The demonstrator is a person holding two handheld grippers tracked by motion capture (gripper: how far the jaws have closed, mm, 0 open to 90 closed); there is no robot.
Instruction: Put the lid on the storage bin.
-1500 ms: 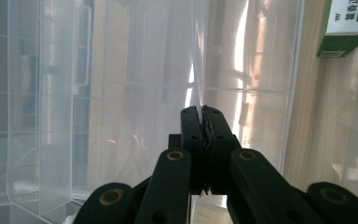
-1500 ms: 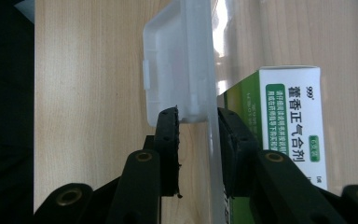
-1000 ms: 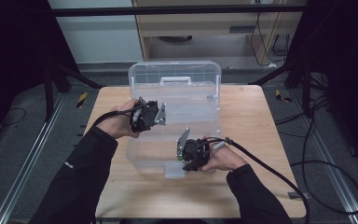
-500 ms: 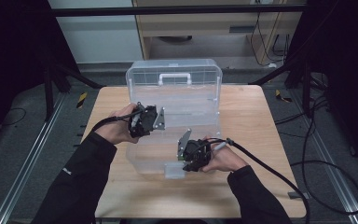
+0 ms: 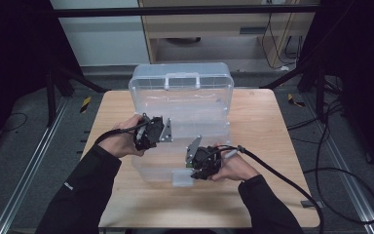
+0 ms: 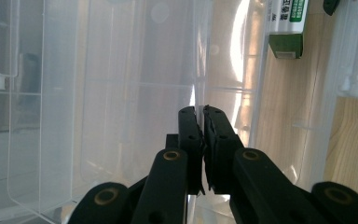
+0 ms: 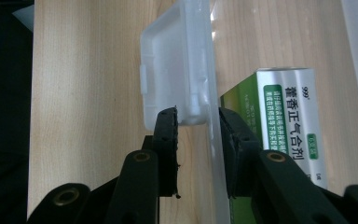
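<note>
Green-white carton (image 7: 289,126) printed "999", Chinese lettering, inside clear box (image 5: 182,114)

A clear plastic storage box (image 5: 182,122) with a white handle and front latch lies open on the wooden surface (image 5: 268,146), a green-and-white carton (image 7: 289,126) inside it.

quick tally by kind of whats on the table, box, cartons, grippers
clear plastic storage box: 1
green and white carton inside the box: 1
handheld grippers, left gripper and right gripper: 2
total: 4
</note>
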